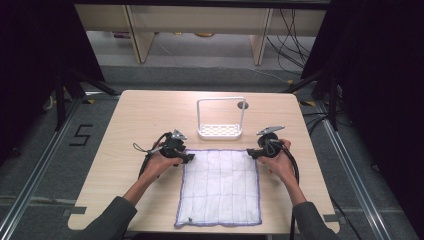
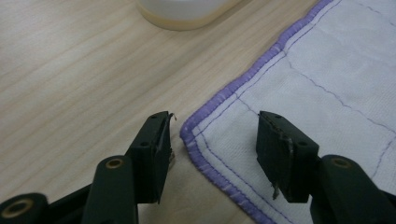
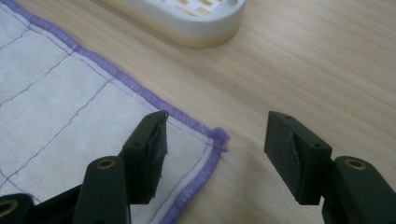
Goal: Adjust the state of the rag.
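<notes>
A white quilted cloth (image 1: 220,187) with a purple hem lies flat on the wooden table, near its front edge. My left gripper (image 1: 188,157) is at the cloth's far left corner (image 2: 189,133), jaws open and straddling that corner. My right gripper (image 1: 251,154) is at the far right corner (image 3: 218,135), also open, with the corner between its jaws. The cloth (image 2: 327,84) lies flat under both, and the cloth (image 3: 60,102) is not pinched by either.
A white rack (image 1: 220,120) with a tall wire handle and slotted base stands just beyond the cloth at mid-table; its base (image 3: 187,16) is close ahead of both grippers. The table (image 1: 145,115) is bare wood at left and right. Dark stands and cables flank the table.
</notes>
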Motion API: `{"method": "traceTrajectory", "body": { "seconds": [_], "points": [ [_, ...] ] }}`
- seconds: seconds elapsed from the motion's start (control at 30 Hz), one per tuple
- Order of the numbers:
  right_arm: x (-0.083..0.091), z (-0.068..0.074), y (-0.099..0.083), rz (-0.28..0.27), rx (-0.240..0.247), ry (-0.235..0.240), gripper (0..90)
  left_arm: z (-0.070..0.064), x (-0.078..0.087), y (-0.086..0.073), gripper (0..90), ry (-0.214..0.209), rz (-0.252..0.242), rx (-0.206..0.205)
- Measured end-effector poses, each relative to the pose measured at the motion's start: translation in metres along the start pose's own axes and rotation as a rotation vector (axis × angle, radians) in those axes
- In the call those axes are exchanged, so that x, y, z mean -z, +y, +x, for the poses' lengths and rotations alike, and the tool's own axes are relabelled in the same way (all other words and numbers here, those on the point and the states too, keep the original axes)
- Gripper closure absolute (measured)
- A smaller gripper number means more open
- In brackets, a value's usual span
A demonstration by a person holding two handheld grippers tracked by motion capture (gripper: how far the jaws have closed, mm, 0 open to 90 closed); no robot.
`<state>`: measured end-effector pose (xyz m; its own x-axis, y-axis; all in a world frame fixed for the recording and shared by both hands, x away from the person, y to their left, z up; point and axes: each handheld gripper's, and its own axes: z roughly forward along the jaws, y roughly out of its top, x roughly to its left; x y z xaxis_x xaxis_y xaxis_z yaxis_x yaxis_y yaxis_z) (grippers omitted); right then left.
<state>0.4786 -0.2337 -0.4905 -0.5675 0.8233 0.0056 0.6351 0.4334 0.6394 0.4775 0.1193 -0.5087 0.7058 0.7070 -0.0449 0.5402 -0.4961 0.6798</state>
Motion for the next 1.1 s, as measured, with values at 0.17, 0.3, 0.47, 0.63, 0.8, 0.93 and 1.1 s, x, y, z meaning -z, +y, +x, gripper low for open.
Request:
{"method": "traceTrajectory", "body": {
  "seconds": [0.17,0.3,0.47,0.63,0.8,0.93,1.1],
  "points": [
    [-0.01,0.008,0.003,0.02,0.044,-0.007,40.3,0.001,0.001,-0.003,53.0,-0.014,-0.012,-0.007],
    [-0.013,0.011,0.004,0.037,0.043,-0.004,41.8,-0.001,0.002,-0.004,64.0,-0.027,-0.019,-0.031],
    [-0.012,0.009,0.002,0.042,0.01,0.025,51.1,-0.005,0.0,-0.005,81.0,-0.029,-0.046,-0.06],
    [-0.012,0.008,-0.001,0.011,0.017,0.054,68.7,-0.003,0.001,-0.005,84.4,-0.017,-0.066,-0.068],
    [-0.011,0.003,-0.003,-0.035,0.016,0.072,85.4,-0.003,0.003,-0.004,85.2,-0.006,-0.084,-0.071],
    [-0.006,0.002,-0.001,-0.047,0.018,0.076,86.7,-0.002,0.006,-0.002,85.4,0.002,-0.106,-0.076],
    [0.004,0.0,0.005,-0.083,0.03,0.074,87.0,-0.001,0.011,0.001,85.5,0.013,-0.143,-0.067]
  ]
}}
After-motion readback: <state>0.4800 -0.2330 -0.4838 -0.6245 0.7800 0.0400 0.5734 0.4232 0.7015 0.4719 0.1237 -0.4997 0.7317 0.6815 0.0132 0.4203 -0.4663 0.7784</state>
